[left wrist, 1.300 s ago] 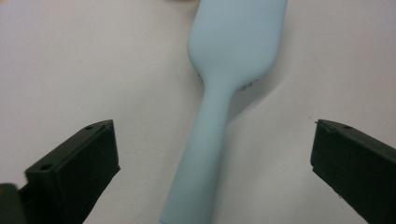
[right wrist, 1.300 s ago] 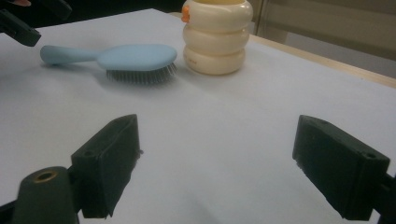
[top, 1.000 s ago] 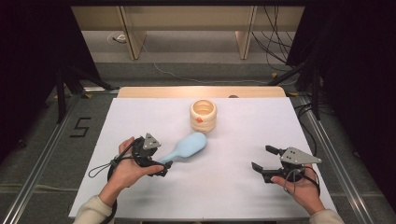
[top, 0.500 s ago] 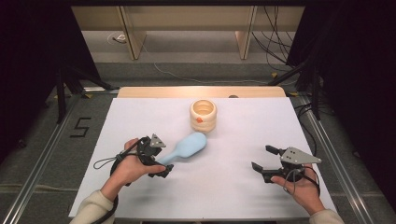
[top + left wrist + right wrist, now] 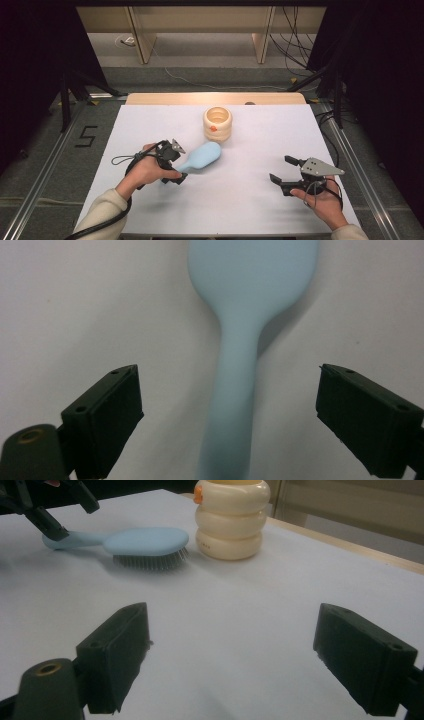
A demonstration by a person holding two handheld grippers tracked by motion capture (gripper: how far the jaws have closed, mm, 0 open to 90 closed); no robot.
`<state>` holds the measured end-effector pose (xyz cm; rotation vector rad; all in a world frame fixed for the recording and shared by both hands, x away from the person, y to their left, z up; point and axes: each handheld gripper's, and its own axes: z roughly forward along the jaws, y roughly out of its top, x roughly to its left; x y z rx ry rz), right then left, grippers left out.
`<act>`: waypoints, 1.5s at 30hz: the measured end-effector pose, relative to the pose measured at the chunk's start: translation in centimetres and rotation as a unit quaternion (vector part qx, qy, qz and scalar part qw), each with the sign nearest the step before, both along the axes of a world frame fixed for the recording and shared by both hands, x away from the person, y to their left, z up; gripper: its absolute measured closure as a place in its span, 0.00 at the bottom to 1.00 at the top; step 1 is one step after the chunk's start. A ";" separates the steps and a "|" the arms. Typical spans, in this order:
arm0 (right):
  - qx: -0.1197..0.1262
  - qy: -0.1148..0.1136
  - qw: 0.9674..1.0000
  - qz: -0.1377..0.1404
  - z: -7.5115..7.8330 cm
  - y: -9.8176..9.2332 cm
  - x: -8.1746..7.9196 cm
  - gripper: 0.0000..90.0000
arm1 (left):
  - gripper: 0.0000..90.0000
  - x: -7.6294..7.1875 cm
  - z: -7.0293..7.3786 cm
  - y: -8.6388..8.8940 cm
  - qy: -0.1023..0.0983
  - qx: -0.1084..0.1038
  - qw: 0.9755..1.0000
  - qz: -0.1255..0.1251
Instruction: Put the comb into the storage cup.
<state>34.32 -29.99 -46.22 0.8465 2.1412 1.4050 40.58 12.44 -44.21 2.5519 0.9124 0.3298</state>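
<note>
The light-blue hairbrush (image 5: 200, 156) lies bristles-down left of centre on the white tabletop (image 5: 250, 210), just near of the cream ringed pot (image 5: 217, 123). The left tongs (image 5: 176, 164) straddle its handle, spread wide, having just started closing, pads not touching yet. I'd keep the handle centred before squeezing so it doesn't twist; right tongs (image 5: 283, 171) sit spread and empty, near right.

floor (image 5: 200, 50): grey | table (image 5: 250, 210): white | walls (image 5: 30, 60): dark curtains
</note>
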 end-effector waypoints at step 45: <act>0.001 0.000 1.000 -0.002 0.0 -0.1 0.0 0.18 | 0.33 3.4 -1.4 -3.0 0.064 0.073 0.995 -0.040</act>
